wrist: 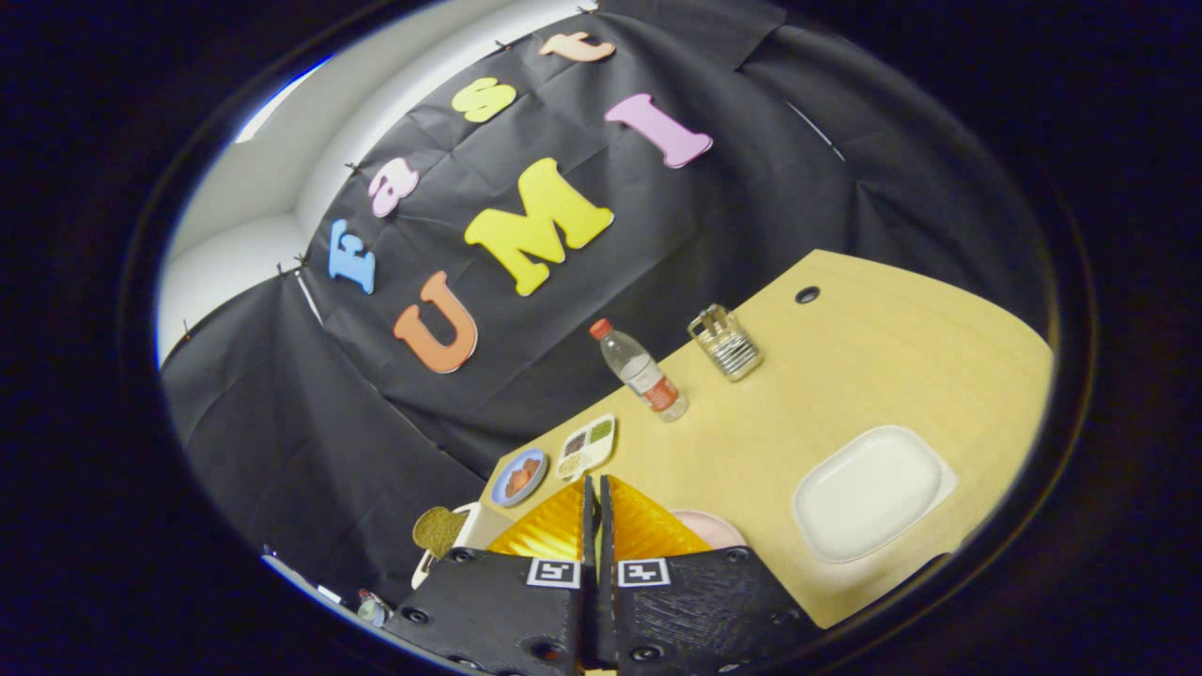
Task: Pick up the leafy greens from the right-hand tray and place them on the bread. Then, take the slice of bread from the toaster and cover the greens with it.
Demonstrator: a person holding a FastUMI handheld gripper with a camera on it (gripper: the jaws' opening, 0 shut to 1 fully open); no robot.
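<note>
Above the table (pixel 751 441), gripper (pixel 597 493) closed, empty.

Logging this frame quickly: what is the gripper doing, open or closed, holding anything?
Gripper: closed, fingers pressed together, nothing visible between them, raised above the table.
</note>
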